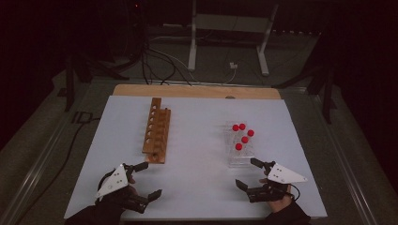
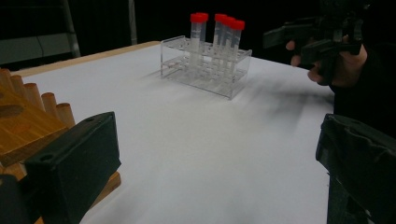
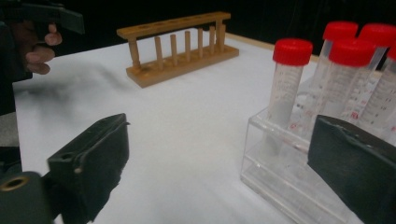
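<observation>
The right gripper sits nearest the clear rack — its upright red-capped tubes stand just beyond the wide, empty fingers; the left gripper gapes too.

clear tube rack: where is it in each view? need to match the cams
High view: the clear tube rack sits right of centre on the white table, just ahead of the right gripper.
Left gripper view: top centre, across the table.
Right gripper view: lower right, close up, partly behind a jaw.
Shared landmark: the wooden rack.
</observation>
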{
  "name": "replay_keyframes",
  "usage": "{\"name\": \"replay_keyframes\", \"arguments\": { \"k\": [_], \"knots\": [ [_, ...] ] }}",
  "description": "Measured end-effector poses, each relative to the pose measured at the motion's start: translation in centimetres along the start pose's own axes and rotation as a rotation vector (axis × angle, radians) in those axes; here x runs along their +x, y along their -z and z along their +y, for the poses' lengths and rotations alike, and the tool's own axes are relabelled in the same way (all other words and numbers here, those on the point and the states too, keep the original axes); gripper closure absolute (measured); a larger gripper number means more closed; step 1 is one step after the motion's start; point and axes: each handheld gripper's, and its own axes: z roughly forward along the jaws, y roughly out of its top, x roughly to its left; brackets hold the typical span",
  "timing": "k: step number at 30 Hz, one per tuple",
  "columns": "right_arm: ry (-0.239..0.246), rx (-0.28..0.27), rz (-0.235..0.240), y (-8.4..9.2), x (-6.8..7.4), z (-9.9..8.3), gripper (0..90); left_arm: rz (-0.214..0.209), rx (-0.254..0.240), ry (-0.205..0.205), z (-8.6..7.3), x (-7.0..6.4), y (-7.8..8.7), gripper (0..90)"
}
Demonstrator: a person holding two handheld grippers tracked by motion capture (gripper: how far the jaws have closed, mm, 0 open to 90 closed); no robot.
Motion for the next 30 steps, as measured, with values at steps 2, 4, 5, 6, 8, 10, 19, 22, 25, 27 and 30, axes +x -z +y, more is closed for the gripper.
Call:
{"name": "replay_keyframes", "arguments": {
  "k": [2,4,5,6,8,10,19,22,25,27,30],
  "knots": [
    [-0.024,0.022,0.033,-0.1,0.0,0.1,2.8,0.001,0.0,0.001,0.0,0.0,0.0,0.4],
    [-0.029,0.045,0.044,-0.1,0.3,0.3,1.1,0.0,-0.001,0.002,0.0,0.0,0.1,0.4],
    [-0.022,0.046,0.037,0.0,0.4,0.4,1.1,-0.001,0.0,0.002,0.0,0.0,0.1,0.4],
    [-0.022,0.046,0.037,0.0,0.4,0.4,1.1,-0.001,-0.001,0.002,0.0,0.0,0.1,0.4],
    [-0.018,0.048,0.04,0.1,0.6,0.8,0.0,-0.002,-0.002,0.003,0.1,0.1,0.1,0.4],
    [-0.021,0.047,0.049,0.2,0.7,1.0,0.0,-0.004,-0.001,0.002,0.1,0.1,0.1,0.4],
    [-0.031,0.05,0.048,0.2,0.8,1.2,0.0,-0.009,0.005,0.002,0.1,0.1,0.1,0.4],
    [-0.026,0.029,0.006,0.3,0.6,1.2,0.0,-0.008,0.009,0.002,0.0,0.1,0.0,0.4],
    [-0.022,0.025,-0.03,0.4,0.5,1.2,0.0,-0.008,0.009,0.003,0.0,0.1,0.0,0.4],
    [-0.01,0.023,-0.072,0.5,0.5,1.5,0.0,-0.007,0.009,0.003,0.0,0.1,0.0,0.4],
    [0.002,0.016,-0.099,0.7,0.6,1.9,0.0,-0.007,0.008,0.004,0.0,0.1,0.0,0.4]
  ]
}}
